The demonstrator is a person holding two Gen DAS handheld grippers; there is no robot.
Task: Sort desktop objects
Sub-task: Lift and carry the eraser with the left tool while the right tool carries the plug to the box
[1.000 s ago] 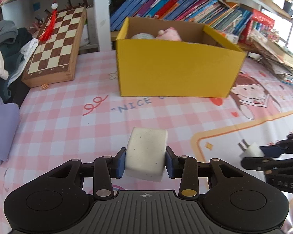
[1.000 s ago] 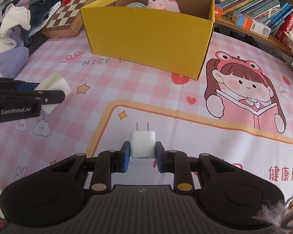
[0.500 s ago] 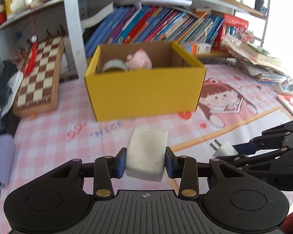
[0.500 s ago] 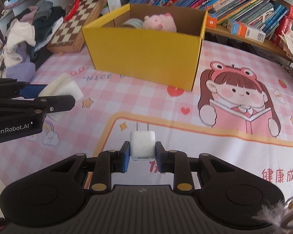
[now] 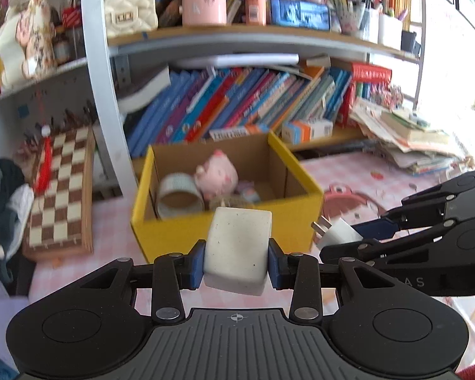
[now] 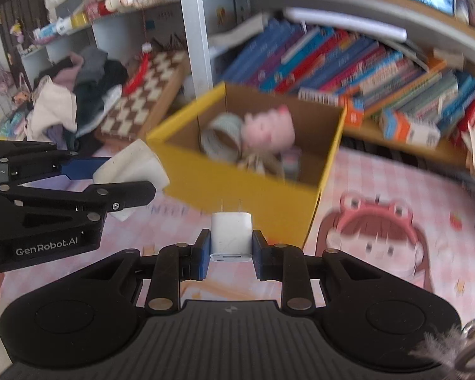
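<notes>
My left gripper (image 5: 236, 262) is shut on a white eraser block (image 5: 237, 247), held in the air just in front of the yellow cardboard box (image 5: 174, 237). In the right wrist view my right gripper (image 6: 231, 251) is shut on a white plug charger (image 6: 231, 236), prongs pointing away, before the same box (image 6: 253, 196). Inside the box lie a tape roll (image 5: 177, 190) and a pink plush toy (image 5: 217, 174). Each gripper shows in the other's view: the charger (image 5: 335, 234) at the right, the eraser (image 6: 131, 166) at the left.
A folded chessboard (image 5: 60, 190) leans left of the box beside a pile of clothes (image 6: 76, 101). Bookshelves (image 5: 253, 101) packed with books rise behind. A paper stack (image 5: 408, 139) lies at the right. The table wears a pink checked cloth (image 6: 380, 221) with a cartoon girl.
Both grippers have risen with their objects and tipped up, so the box's inside and the shelves now show. The box looks closer. Both grips are unchanged.
</notes>
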